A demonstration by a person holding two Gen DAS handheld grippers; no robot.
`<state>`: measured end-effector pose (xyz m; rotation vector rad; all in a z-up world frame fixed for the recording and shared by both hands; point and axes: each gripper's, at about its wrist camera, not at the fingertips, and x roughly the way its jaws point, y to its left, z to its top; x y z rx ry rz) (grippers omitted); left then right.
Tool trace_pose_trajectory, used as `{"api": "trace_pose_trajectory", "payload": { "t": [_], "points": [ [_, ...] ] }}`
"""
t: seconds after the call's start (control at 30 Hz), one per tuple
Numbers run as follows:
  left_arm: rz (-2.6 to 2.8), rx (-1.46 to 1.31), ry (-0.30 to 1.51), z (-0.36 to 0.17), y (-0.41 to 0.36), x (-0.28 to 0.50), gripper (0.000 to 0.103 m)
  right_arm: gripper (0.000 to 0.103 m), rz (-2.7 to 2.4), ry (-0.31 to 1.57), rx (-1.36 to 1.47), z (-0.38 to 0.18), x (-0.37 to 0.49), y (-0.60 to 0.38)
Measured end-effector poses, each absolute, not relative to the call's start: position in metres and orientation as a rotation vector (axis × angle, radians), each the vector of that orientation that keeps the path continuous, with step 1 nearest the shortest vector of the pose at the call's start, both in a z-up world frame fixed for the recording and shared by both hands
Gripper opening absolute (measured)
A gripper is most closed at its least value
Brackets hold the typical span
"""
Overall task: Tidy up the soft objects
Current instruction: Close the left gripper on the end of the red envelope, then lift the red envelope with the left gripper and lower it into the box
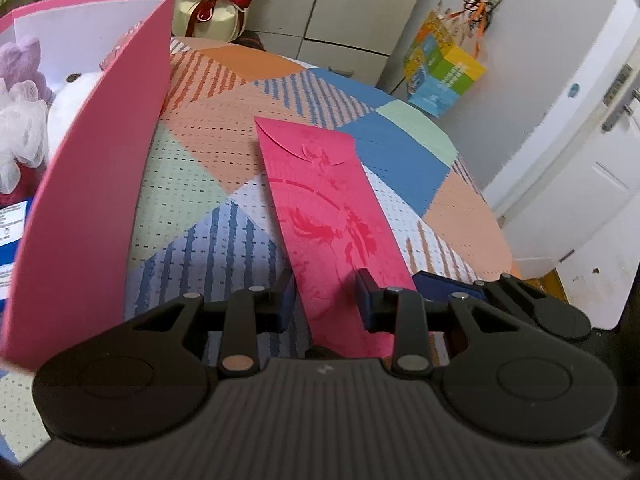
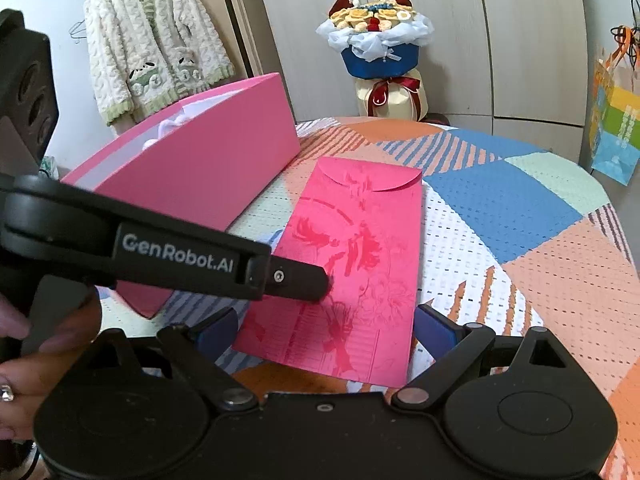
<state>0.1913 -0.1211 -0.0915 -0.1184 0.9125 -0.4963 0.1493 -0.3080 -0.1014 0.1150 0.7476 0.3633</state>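
Observation:
A red embossed envelope [image 1: 328,216] lies flat on the patterned tablecloth; it also shows in the right wrist view [image 2: 352,264]. My left gripper [image 1: 326,300] is over its near end, jaws partly apart with the envelope between them; whether they grip it is unclear. In the right wrist view the left gripper's fingertip [image 2: 308,280] rests on the envelope. My right gripper [image 2: 326,330] is open, straddling the envelope's near edge. A pink box [image 1: 92,184] at the left holds white and purple plush toys [image 1: 28,120]; it also shows in the right wrist view [image 2: 200,184].
The round table [image 2: 520,208] has a colourful patchwork cloth. A flower bouquet [image 2: 376,48] stands behind it by white cabinet doors. A colourful paper bag [image 1: 444,72] hangs at the right. A knitted cardigan [image 2: 156,40] hangs at the back left.

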Motion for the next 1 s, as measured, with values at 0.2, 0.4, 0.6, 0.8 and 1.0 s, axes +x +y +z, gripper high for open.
{"api": "trace_pose_trajectory", "payload": {
  "t": [0.2,0.4,0.6,0.8,1.0],
  "points": [
    [-0.542,-0.081,0.892,-0.076,-0.116,0.166,0.031,0.097,0.352,0.738,0.078,-0.086,0.125,-0.301],
    [-0.591,-0.067,0.869,-0.061,-0.103,0.136,0.031,0.097,0.333,0.732,0.023,-0.067,0.096,-0.29],
    [-0.641,-0.042,0.828,-0.043,-0.082,0.099,0.031,0.097,0.325,0.716,-0.039,-0.043,0.059,-0.272],
    [-0.657,-0.038,0.801,-0.024,-0.051,0.07,0.031,0.097,0.341,0.688,-0.09,-0.023,0.03,-0.247],
    [-0.646,-0.025,0.737,0.003,-0.013,0.053,0.031,0.097,0.388,0.639,-0.138,0.005,0.019,-0.215]
  ]
}}
